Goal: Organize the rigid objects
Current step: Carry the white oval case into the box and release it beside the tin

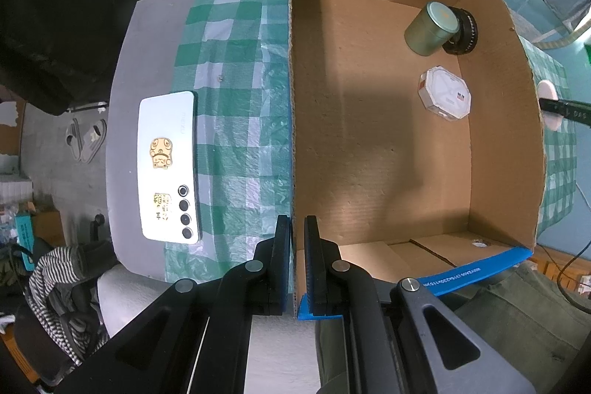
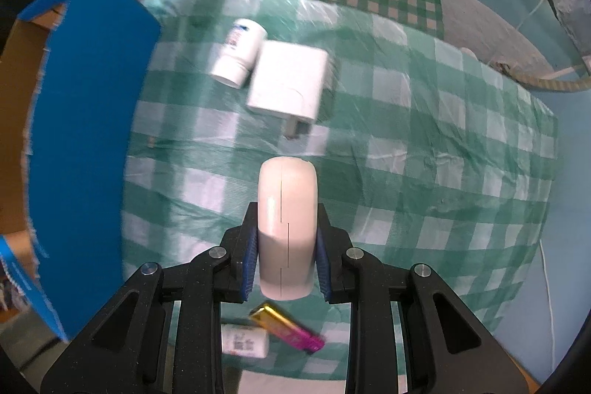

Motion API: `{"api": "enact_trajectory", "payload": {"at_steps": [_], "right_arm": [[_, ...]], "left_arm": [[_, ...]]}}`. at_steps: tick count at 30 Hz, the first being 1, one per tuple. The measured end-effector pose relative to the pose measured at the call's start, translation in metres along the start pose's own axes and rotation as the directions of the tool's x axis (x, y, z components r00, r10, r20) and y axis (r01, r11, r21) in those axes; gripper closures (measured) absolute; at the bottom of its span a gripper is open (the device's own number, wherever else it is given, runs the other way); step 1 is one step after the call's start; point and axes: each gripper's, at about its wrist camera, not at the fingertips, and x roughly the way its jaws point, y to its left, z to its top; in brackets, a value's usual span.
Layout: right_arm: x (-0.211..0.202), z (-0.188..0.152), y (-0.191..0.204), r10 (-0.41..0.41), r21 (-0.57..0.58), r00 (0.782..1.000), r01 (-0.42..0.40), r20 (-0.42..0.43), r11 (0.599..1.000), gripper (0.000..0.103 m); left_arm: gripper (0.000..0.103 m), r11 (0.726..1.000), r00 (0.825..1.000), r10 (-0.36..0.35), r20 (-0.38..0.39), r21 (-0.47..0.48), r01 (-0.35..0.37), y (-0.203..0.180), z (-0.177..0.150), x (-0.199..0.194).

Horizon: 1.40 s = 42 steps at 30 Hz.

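- Now the right gripper pinches a white case above the checked cloth.
- Left gripper is clamped on the cardboard box wall.
- Inside: tin, white container.

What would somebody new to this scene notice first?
Probably the big cardboard box with blue edges on the green checked cloth; the left gripper is clamped on its wall, and a green tin and a white octagonal case sit inside. Next, the rounded white case pinched in the right gripper above the cloth. A phone lies left of the box.
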Motion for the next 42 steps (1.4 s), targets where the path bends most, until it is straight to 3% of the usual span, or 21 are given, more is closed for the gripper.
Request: {"api": "enact_trajectory", "payload": {"at_steps": [15,42], "right_arm": [[-0.056,0.020,0.046,0.052,-0.095,0.997,-0.046,0.062,0.994,0.078],[-0.076,0.057,0.147,0.127,-0.287,0.988,-0.097,0.090,0.953,0.078]], "left_arm": [[0.096,1.000,1.000,-0.003,0.004,0.000,0.003,0.000,0.000,-0.001],[0.096,1.000,1.000,-0.003,0.006,0.000,0.003,0.002,0.000,-0.001]]}}
